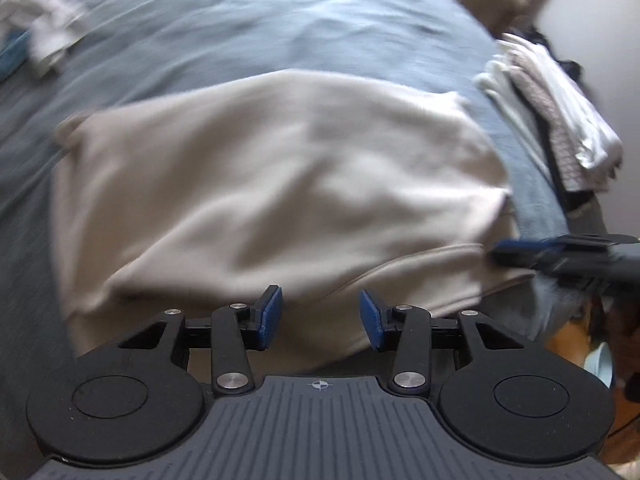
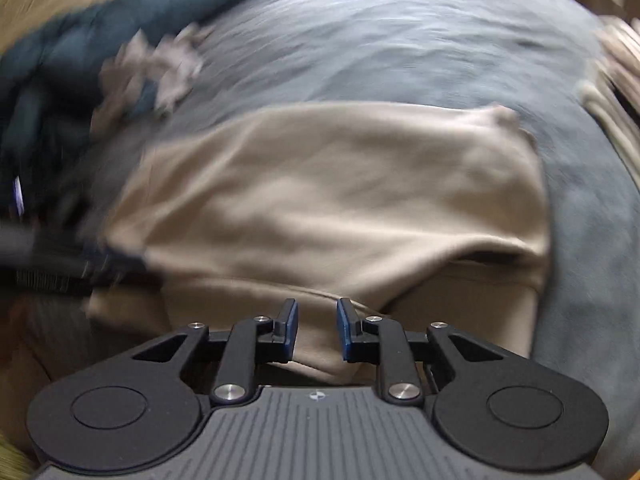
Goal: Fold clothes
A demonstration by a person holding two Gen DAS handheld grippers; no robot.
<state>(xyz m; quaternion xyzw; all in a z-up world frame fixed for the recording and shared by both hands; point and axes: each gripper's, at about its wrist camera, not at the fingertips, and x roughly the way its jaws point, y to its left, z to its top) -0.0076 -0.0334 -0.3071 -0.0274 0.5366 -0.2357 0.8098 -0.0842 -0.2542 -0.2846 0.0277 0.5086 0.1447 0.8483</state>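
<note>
Right now my left hand-held gripper (image 1: 320,318) hangs over the near edge of a beige garment (image 1: 280,184) that lies spread on a bed covered with a blue blanket (image 1: 280,20). Its blue pads (image 1: 270,316) stand apart, and nothing is between them; the cloth lies below and beyond the fingertips. My right hand-held gripper (image 2: 317,328) is also parted, by a narrower gap, with only the garment's near hem visible through the gap and no cloth pinched.

From the left wrist, the garment shows one layer folded over another, the upper layer's edge running across just ahead of the pads. At the right edge of that view my other gripper reaches in, near the garment's right side. Beyond it, a stack of folded white and grey clothes (image 1: 560,120) sits at the right edge of the bed. Blurred white cloth (image 1: 48,32) lies at the far left.

From the right wrist, the same garment (image 2: 340,200) fills the middle, with a dark opening under the fold toward its right. A dark teal cloth (image 2: 120,28) is heaped at the far left on the blanket (image 2: 400,40), with pale blurred fabric (image 2: 152,72) beside it. Both views are smeared by motion.
</note>
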